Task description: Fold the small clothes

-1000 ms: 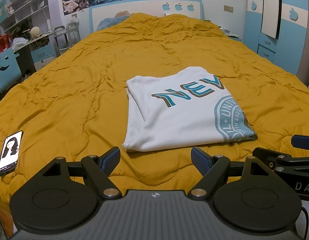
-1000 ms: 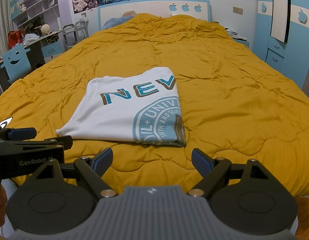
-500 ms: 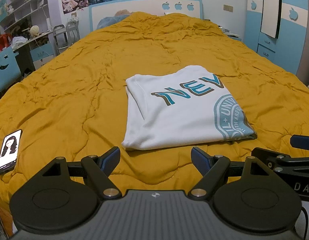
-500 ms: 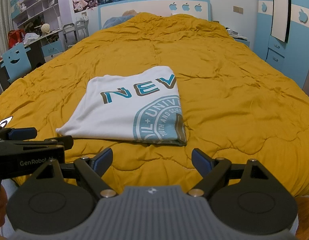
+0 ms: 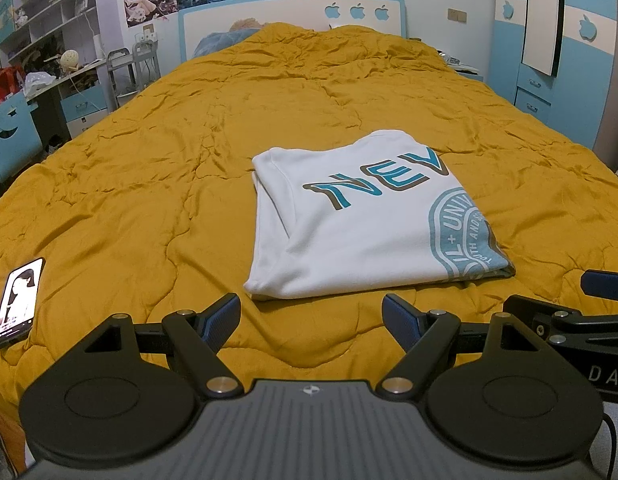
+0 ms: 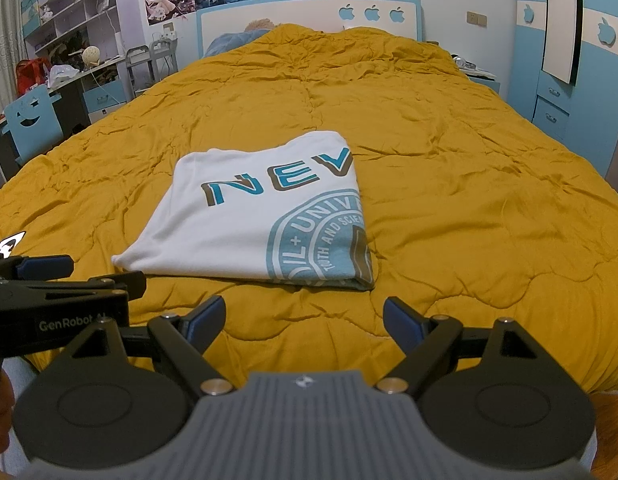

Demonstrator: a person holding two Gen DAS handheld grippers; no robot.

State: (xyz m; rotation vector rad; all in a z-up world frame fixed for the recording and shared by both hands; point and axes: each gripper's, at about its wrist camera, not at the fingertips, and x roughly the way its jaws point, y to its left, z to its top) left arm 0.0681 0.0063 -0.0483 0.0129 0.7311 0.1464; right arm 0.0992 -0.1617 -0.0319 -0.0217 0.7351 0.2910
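Both claws, left claw [image 5: 311,314] and right claw [image 6: 303,314], hover wide open and empty. The folded white T-shirt [image 5: 361,220] lies just ahead on the bed [image 5: 149,184]. It seems finished; another fold means pinching both near corners together.

Dim, even indoor light, soft faint shadows, sharp focus, strong fisheye bending and dark vignette at the corners

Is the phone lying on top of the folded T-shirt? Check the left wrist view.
No, the phone lies on the yellow quilt far left of the T-shirt, apart from it.
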